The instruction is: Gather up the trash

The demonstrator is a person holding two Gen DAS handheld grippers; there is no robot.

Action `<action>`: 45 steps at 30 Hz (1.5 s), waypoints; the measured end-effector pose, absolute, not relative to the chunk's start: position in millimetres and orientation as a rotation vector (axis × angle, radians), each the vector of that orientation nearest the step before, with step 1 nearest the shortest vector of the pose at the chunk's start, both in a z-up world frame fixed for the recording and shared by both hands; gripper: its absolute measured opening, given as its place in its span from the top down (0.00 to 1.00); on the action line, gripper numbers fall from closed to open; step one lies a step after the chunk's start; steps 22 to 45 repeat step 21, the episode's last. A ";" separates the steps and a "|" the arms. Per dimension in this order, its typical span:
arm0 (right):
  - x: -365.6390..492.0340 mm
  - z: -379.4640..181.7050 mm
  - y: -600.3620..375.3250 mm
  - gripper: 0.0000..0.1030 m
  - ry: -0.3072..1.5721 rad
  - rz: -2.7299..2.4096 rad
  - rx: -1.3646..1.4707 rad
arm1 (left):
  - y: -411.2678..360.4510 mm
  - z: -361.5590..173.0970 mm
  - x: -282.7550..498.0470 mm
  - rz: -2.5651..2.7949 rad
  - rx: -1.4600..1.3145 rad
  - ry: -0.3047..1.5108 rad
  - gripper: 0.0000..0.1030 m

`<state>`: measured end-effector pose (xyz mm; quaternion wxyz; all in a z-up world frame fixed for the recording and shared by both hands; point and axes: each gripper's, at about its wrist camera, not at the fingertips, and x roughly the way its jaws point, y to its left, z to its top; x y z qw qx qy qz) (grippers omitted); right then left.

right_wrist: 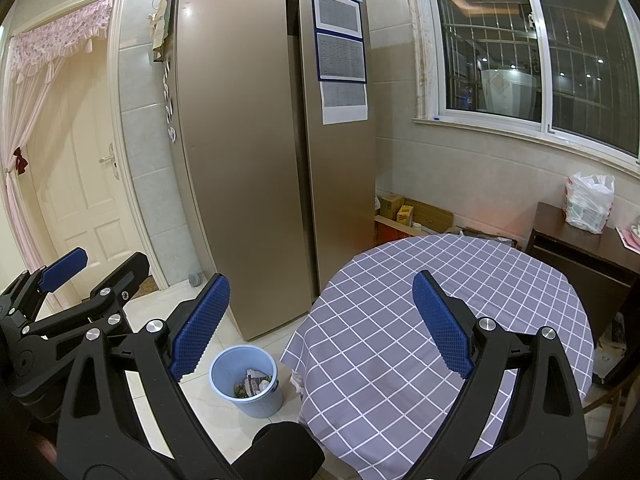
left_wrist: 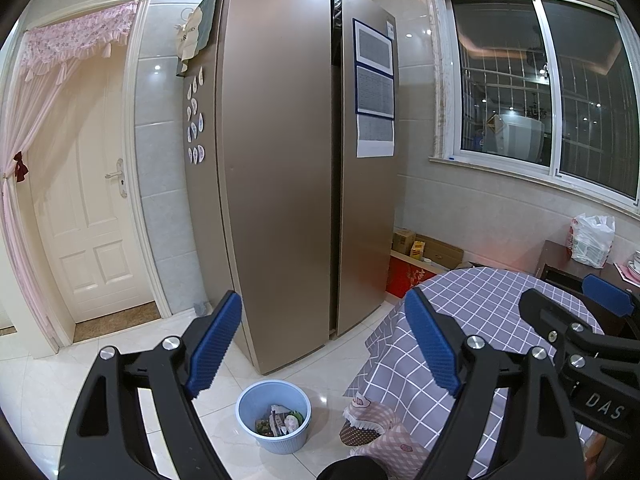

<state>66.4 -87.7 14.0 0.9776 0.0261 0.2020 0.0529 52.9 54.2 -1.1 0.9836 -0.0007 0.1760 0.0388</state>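
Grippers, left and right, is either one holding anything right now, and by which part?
Nothing is held. The left gripper and the right gripper both stand open with only air between their blue pads.

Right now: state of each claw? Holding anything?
Left claw: open, nothing between its fingers.
Right claw: open, nothing between its fingers.

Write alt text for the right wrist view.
The right gripper hangs open and empty over a round table with a purple checked cloth. On the floor to its left a blue bin holds trash, before a tall gold fridge; the left gripper shows at far left.
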 end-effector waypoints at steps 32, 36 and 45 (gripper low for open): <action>70.2 9.8 -82.1 0.11 0.415 0.104 0.051 | 57.7 -1.1 60.1 0.091 -0.010 0.386 0.20; 70.2 9.8 -82.1 0.11 0.415 0.104 0.051 | 57.7 -1.1 60.1 0.091 -0.010 0.386 0.20; 70.2 9.8 -82.1 0.11 0.415 0.104 0.051 | 57.7 -1.1 60.1 0.091 -0.010 0.386 0.20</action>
